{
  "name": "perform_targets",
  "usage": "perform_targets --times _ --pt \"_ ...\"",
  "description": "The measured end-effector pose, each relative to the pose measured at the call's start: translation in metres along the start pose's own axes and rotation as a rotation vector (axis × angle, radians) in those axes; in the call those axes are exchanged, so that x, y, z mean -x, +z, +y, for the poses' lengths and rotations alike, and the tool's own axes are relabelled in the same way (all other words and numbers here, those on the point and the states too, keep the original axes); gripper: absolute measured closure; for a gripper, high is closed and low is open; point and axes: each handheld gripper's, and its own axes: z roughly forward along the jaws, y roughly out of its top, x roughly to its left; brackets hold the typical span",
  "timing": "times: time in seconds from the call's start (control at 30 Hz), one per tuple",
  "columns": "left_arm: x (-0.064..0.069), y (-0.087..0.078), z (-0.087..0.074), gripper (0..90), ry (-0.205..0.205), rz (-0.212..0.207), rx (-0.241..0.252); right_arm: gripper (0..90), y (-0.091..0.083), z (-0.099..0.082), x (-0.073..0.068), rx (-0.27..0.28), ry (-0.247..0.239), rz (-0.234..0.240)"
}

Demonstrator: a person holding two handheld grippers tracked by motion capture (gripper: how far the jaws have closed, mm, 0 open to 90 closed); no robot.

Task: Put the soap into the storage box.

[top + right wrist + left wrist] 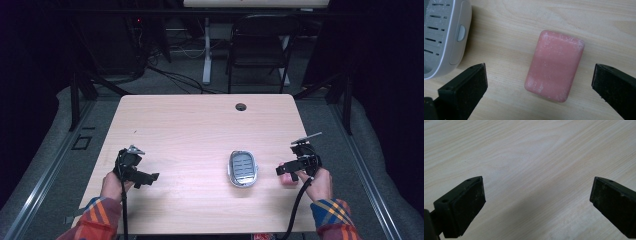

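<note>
A person in plaid sleeves sits at a light wooden table and holds 1 two-jaw gripper in each hand. The left gripper hangs over the near left part of the table; in the left gripper view its 2 black jaws stand wide apart with bare wood grain between them, and it grips nothing. The right gripper is at the near right edge of the table, pointing inward and down. In the right gripper view its jaws are also spread wide, one on each side of a pink bar of soap that lies flat on the wood, tilted a little from the line of the jaws; neither pad touches the bar, and whitish scuffs mark its surface. The right gripper therefore holds nothing. In the high view the soap shows as a small pink patch just under that gripper, near the right hand. Just beside the soap lies a grey-white soap dish with a slotted inner tray, set between the 2 grippers but nearer the right one; in the right gripper view the dish has a small tab on its rim and stands apart from the bar. At the far edge of the table is a round cable hole, and beyond it a dark folding chair stands on the floor.
</note>
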Motion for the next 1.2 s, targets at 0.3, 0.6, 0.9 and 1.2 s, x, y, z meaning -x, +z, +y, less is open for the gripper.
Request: perform_targets --times 0.3,0.6,0.9,1.2 --pt "0.0 0.001 0.001 0.0 0.009 -0.003 -0.004 0.0 0.009 0.012 -0.002 -0.032 0.01 0.01" --pt "0.0 -0.001 0.0 0.0 0.003 0.002 0.006 0.0 0.024 0.017 0.005 -0.07 0.064 0.0" --pt "0.002 0.0 0.002 0.0 0.015 0.001 -0.006 14.8 0.032 0.021 0.01 -0.108 0.086 -0.037" --pt "0.004 0.001 0.001 0.0 0.015 0.002 -0.02 20.2 0.04 0.024 0.011 -0.151 0.095 -0.076"
